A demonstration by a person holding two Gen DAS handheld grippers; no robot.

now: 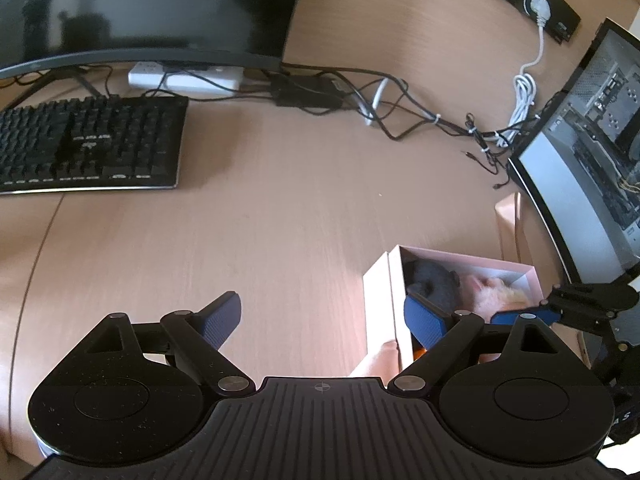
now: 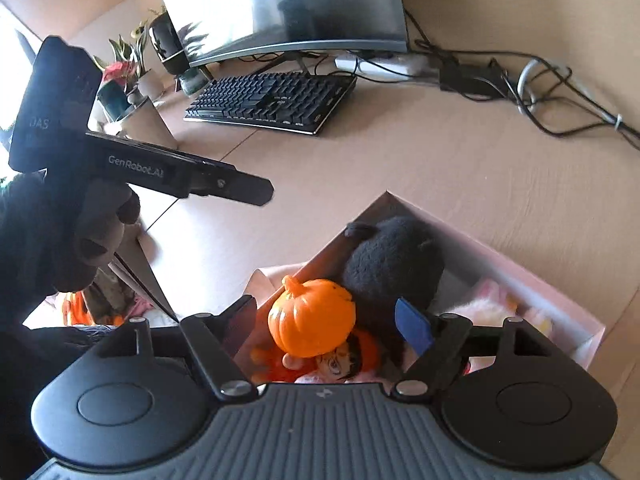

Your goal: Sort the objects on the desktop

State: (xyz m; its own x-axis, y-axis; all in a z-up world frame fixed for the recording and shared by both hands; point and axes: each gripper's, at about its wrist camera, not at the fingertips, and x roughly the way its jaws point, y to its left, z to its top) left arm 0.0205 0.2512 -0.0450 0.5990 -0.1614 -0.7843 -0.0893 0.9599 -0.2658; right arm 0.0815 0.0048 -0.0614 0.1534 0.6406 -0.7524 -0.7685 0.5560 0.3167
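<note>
1. Pink card forms the box (image 2: 532,280), the landmark here; it sits open-topped on the desk (image 1: 280,200), right of the keyboard (image 1: 88,144).
2. The right gripper (image 2: 332,320) hovers directly over the box with its jaws spread wide and nothing between them, though the pumpkin (image 2: 312,322) lies right below the gap.
3. The left gripper (image 1: 328,320) hangs just left of the box over bare desk, jaws wide apart and empty.
4. Judged from this, the step in hand is either a drop just made into the box or a reach for the pumpkin; the pictures cannot settle which.
5. A next grasp would call for lowering the right gripper squarely around the pumpkin; it is round and smooth, so it may slip.
6. Inside the box: the pumpkin, resting on an orange-clad doll (image 2: 340,360); a black plush (image 2: 392,264) beside it; a pale pink plush (image 2: 496,308) at the far end.
7. No loose objects show on the desk near the box.
</note>
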